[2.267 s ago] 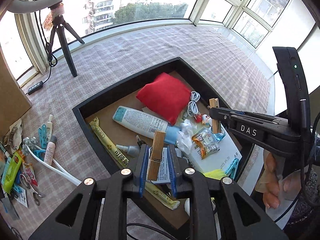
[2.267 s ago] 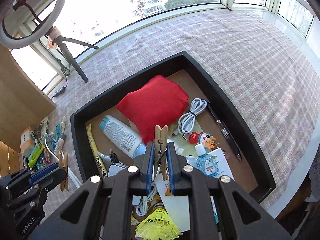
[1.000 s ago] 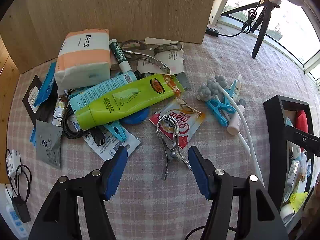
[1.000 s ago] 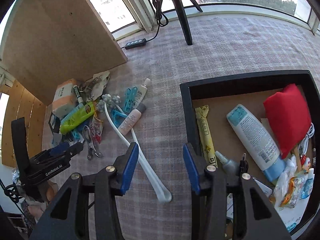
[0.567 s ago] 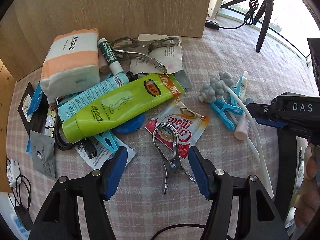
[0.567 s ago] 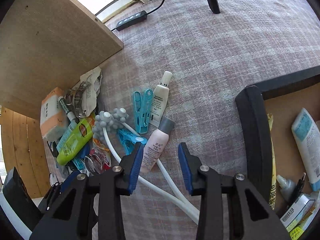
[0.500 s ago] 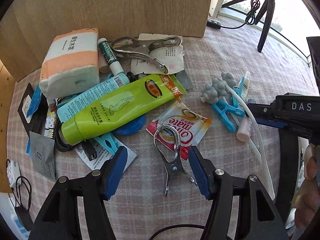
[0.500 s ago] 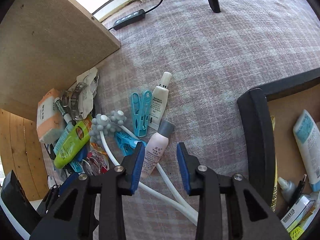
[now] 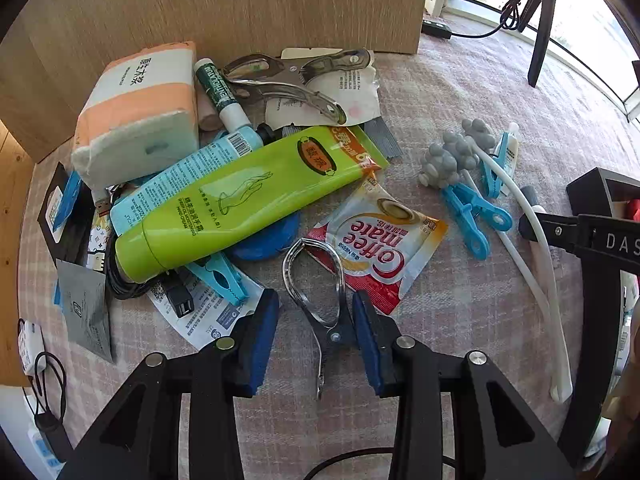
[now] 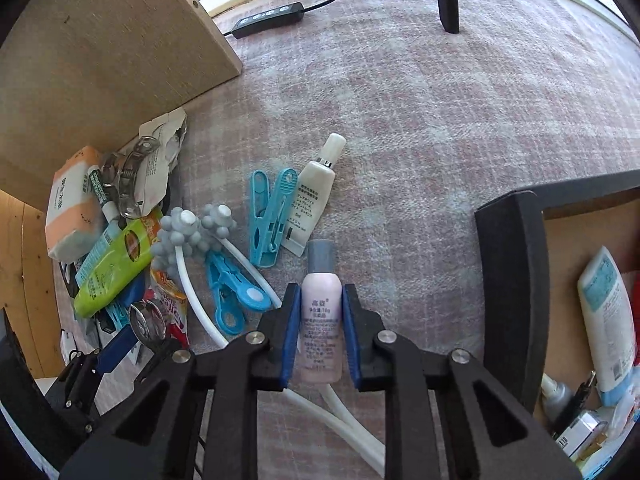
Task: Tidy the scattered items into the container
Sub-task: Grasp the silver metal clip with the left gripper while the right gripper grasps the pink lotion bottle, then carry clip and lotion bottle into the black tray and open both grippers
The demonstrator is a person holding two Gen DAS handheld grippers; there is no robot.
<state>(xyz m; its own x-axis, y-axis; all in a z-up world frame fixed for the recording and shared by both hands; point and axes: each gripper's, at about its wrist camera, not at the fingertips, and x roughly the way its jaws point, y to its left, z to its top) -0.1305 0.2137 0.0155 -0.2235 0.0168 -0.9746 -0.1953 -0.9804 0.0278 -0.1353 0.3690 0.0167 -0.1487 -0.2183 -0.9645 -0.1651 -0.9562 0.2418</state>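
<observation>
both grippers are down in the pile at once — the left gripper [image 9: 316,336] closing around a metal clip [image 9: 320,300] with one pad not yet touching, the right gripper [image 10: 319,332] closing on a small pink bottle [image 10: 321,320], pads against its sides. the black container [image 10: 508,264] already holds a white tube and other bits — but the green tube [image 9: 240,200], tissue pack [image 9: 136,108], blue pegs and more lie on the cloth, so plenty remains.

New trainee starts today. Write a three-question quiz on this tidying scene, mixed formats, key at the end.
1. True or false: the metal clip lies between the pads of the left claw.
2. What sits between the pads of the right claw? A) green tube B) small pink bottle C) blue clothespin
3. Fill in: the metal clip's loop rests partly on a red and white ____ sachet.

Key: 1 true; 2 B; 3 Coffee mate.
</observation>
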